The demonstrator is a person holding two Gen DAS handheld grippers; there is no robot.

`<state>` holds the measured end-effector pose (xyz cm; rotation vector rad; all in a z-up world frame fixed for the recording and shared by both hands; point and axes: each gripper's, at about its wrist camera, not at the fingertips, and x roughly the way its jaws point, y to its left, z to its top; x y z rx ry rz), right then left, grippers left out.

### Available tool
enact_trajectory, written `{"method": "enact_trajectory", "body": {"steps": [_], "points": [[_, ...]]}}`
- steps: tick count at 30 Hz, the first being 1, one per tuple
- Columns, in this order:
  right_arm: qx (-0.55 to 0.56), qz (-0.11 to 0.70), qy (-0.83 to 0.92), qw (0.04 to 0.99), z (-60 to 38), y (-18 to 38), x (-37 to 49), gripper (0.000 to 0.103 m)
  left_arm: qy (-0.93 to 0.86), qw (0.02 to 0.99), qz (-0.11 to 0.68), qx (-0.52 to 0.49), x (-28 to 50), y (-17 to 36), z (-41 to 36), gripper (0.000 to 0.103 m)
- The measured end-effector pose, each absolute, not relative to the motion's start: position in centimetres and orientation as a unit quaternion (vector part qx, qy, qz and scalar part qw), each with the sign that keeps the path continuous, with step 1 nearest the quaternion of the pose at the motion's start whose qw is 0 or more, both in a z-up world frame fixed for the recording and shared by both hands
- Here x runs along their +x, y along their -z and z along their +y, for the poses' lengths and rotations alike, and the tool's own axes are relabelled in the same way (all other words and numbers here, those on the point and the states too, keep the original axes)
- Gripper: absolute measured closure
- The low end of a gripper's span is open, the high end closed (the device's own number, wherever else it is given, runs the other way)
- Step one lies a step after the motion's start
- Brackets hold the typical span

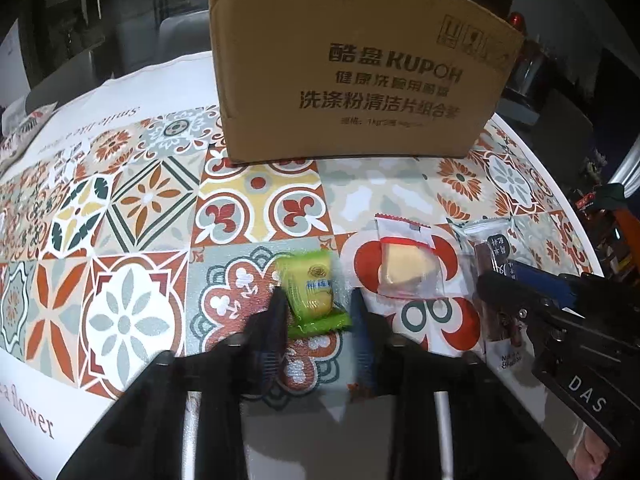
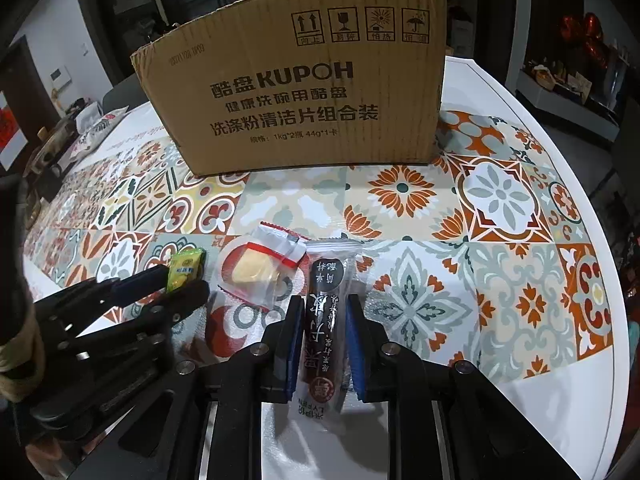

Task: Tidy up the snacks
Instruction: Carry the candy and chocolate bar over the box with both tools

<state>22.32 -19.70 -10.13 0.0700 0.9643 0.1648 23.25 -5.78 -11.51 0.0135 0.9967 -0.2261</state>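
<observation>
A tile-patterned bench (image 2: 500,200) carries a cardboard box (image 2: 304,92) behind the snacks. The left hand-held gripper (image 1: 316,304) straddles a green candy (image 1: 314,292) with jaws apart; the right hand-held gripper (image 2: 324,312) brackets a dark snack bar (image 2: 326,320), beside a clear-wrapped pastry (image 2: 256,272).

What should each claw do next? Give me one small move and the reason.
Probably close both claws. The left claw straddles the green snack packet and the right claw straddles the dark snack stick, yet both snacks lie on the tablecloth, with gaps showing. The cardboard box waits behind.

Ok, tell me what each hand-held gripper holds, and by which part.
Left hand-held gripper straddles the green snack at its near half; right hand-held gripper straddles the dark bar mid-length. Firm contact cannot be told.
</observation>
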Motion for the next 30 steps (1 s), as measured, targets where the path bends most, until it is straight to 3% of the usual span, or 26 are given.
{"method": "enact_trajectory", "body": {"steps": [11, 30], "points": [[0.049, 0.455, -0.089, 0.885, -19.9, 9.1, 21.9, 0.083, 0.128, 0.881, 0.455, -0.009, 22.1, 8.9, -5.6, 0.076], [0.064, 0.374, -0.118, 0.918, -20.1, -0.9, 23.6, 0.083, 0.155, 0.921, 0.357, -0.004, 24.4, -2.1, -5.2, 0.076]]}}
